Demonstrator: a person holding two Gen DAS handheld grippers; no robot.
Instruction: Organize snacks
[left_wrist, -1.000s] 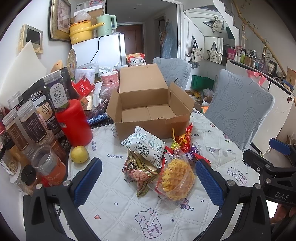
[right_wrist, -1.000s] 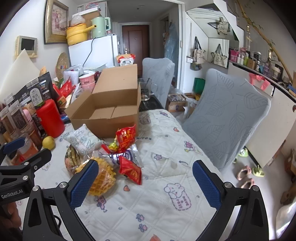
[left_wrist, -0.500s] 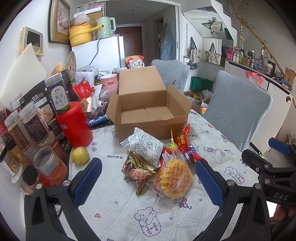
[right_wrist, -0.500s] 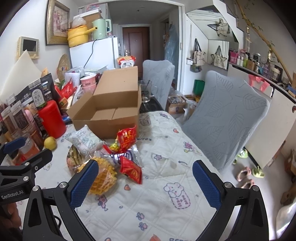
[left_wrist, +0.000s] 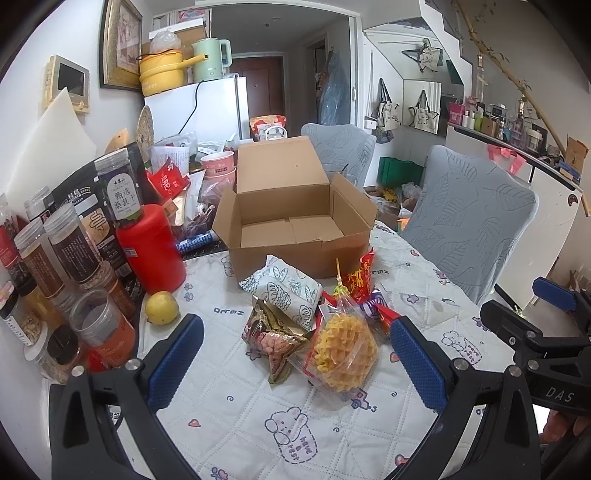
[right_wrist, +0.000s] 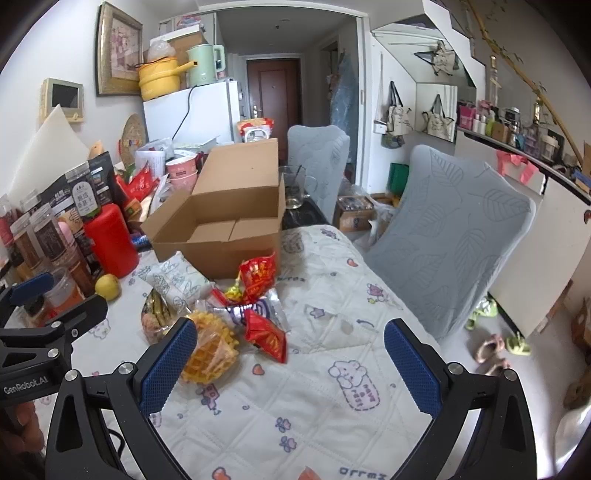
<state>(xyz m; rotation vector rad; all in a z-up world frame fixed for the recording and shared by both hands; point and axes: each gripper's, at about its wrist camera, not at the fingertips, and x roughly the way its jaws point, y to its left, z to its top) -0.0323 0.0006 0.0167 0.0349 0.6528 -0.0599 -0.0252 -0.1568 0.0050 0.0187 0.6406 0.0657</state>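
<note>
A heap of snack packets lies on the quilted tablecloth (left_wrist: 236, 413) in front of an open, empty cardboard box (left_wrist: 291, 218). The heap holds a clear bag of yellow waffles (left_wrist: 341, 350), a brown and pink packet (left_wrist: 273, 338), a white patterned pouch (left_wrist: 286, 286) and red packets (left_wrist: 356, 278). My left gripper (left_wrist: 295, 358) is open just short of the heap, with the waffle bag between its fingers in view. In the right wrist view the waffle bag (right_wrist: 212, 349), red packets (right_wrist: 264, 334) and box (right_wrist: 229, 221) sit left of centre. My right gripper (right_wrist: 290, 362) is open over bare cloth.
Jars (left_wrist: 66, 251), a red canister (left_wrist: 149, 247) and a lemon (left_wrist: 161, 307) crowd the table's left side. Two grey covered chairs (left_wrist: 469, 218) stand along the right edge. A white fridge (left_wrist: 199, 110) with a yellow pot and a kettle is behind. Shoes (right_wrist: 495, 349) lie on the floor at right.
Both views have shifted only slightly: the snack heap sits a touch higher and farther in the frames. Both grippers stay open and nothing has been picked up.
</note>
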